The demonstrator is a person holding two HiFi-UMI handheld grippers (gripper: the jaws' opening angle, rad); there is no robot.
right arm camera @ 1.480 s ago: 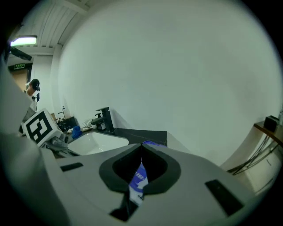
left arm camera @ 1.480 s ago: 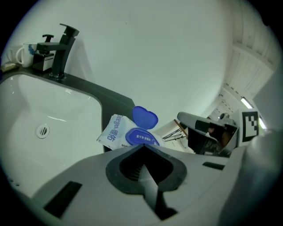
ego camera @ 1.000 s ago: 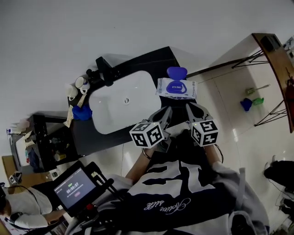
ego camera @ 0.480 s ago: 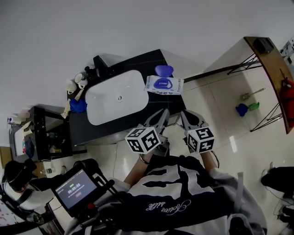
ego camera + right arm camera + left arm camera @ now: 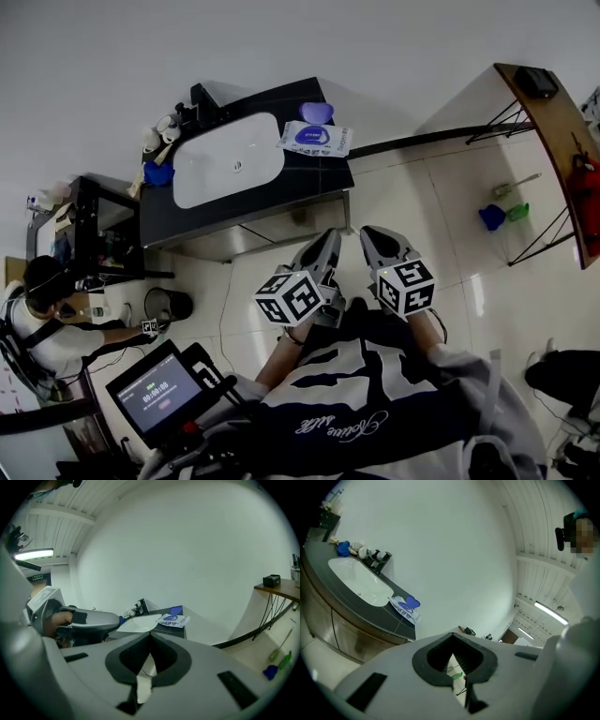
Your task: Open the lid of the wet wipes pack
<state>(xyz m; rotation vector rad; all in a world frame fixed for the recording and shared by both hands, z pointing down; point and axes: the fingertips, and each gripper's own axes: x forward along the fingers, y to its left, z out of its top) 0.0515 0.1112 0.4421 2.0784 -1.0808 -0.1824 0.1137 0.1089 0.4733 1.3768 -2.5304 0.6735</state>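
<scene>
The wet wipes pack (image 5: 316, 139) lies flat on the dark counter (image 5: 309, 173), just right of the basin. Its blue lid (image 5: 316, 112) stands flipped up at the pack's far side. The left gripper view shows the pack (image 5: 405, 611) far off, and the right gripper view shows the pack (image 5: 173, 619) small in the distance. My left gripper (image 5: 328, 240) and right gripper (image 5: 369, 234) hang side by side over the floor tiles, well short of the counter. Both are shut with nothing held.
A white basin (image 5: 230, 159) with a black tap (image 5: 202, 97) fills the counter's left; small bottles (image 5: 164, 129) and a blue cloth (image 5: 157, 174) sit beside it. A person (image 5: 37, 309) sits at left near a shelf. A wooden table (image 5: 553, 112) stands right.
The counter and pack have receded up and to the left in the head view. Both grippers have drawn back from the counter and now hang over the floor.
</scene>
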